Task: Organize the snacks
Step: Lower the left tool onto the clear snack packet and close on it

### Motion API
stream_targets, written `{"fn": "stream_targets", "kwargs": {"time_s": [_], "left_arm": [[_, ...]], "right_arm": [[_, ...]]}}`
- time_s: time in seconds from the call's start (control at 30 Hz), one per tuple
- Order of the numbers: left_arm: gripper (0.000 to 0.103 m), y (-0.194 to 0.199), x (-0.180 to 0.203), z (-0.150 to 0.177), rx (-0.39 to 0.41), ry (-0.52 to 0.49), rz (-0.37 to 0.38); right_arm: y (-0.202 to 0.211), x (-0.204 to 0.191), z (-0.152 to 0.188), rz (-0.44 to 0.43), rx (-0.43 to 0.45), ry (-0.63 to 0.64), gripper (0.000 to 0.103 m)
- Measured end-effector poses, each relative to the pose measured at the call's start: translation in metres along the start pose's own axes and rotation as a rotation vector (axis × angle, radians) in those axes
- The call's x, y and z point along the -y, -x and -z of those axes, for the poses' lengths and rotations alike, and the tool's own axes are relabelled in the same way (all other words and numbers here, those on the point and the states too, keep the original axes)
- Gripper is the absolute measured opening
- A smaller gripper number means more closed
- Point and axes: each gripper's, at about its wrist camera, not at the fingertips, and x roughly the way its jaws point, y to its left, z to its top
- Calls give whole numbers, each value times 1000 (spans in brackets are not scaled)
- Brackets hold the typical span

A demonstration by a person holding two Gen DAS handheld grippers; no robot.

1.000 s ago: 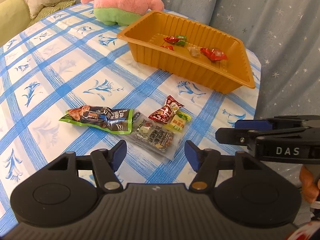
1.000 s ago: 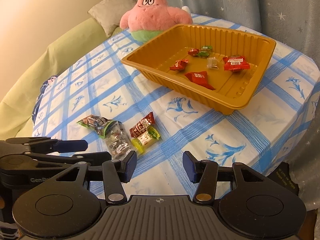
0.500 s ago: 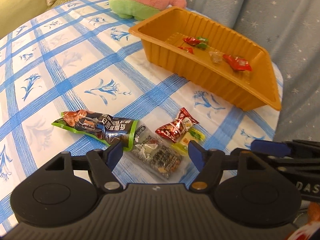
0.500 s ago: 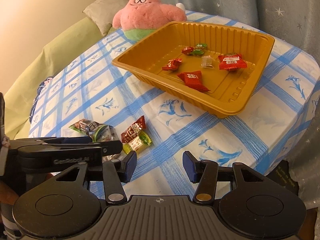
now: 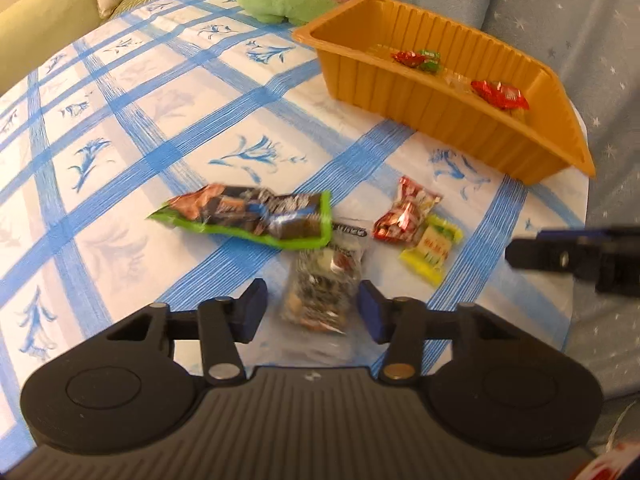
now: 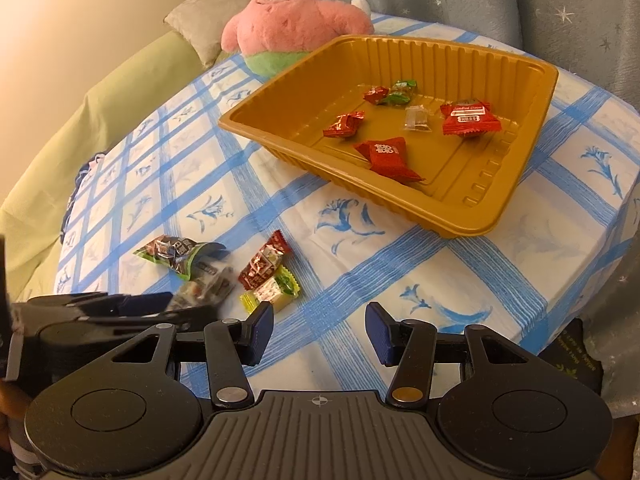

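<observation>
Left gripper point(image 5: 312, 310), tilted steeply down over the near edge of the table, straddles a clear packet of mixed nuts point(image 5: 324, 284); its jaws are closing, the blue pads point(image 5: 254, 310) not yet pressing on the wrapper. Right gripper point(image 6: 318, 332) hovers over bare tablecloth point(image 6: 420, 272), jaws parted with nothing between them.

Loose snacks lie grouped near the table edge: a green-edged dark pouch point(image 5: 248, 216) overlaps the far end of the clear packet; a red-and-gold wrapped candy point(image 5: 404, 214) lies just to the right, touching a yellow-and-green candy point(image 5: 432, 250) on its near side.

Farther back stands an orange plastic tray point(image 6: 516, 168) with ribbed walls. It holds two flat red sachets point(image 6: 390, 158), a small red twist candy point(image 6: 344, 124), a red and a green candy touching each other point(image 6: 390, 94), and a small clear-wrapped sweet point(image 6: 417, 119).

Behind the tray sits a pink star-shaped plush toy point(image 6: 288, 20); a grey cushion point(image 6: 200, 24) rests on a green sofa point(image 6: 72, 128) beyond.
</observation>
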Motion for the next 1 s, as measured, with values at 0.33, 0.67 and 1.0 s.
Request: {"fn": "stream_targets", "kwargs": {"time_s": [0.33,0.67,1.0], "left_arm": [[43,4,11,-5,42,-171,33],[34,0,9,-6,33,-178,42],[34,14,0,11,23,-146,61]], "right_arm": [[-7,-2,-3,-5,-12,6,51],[-5,-4,0,0,-11,-1,51],[-10,-19,3,-41,-1,56,51]]}}
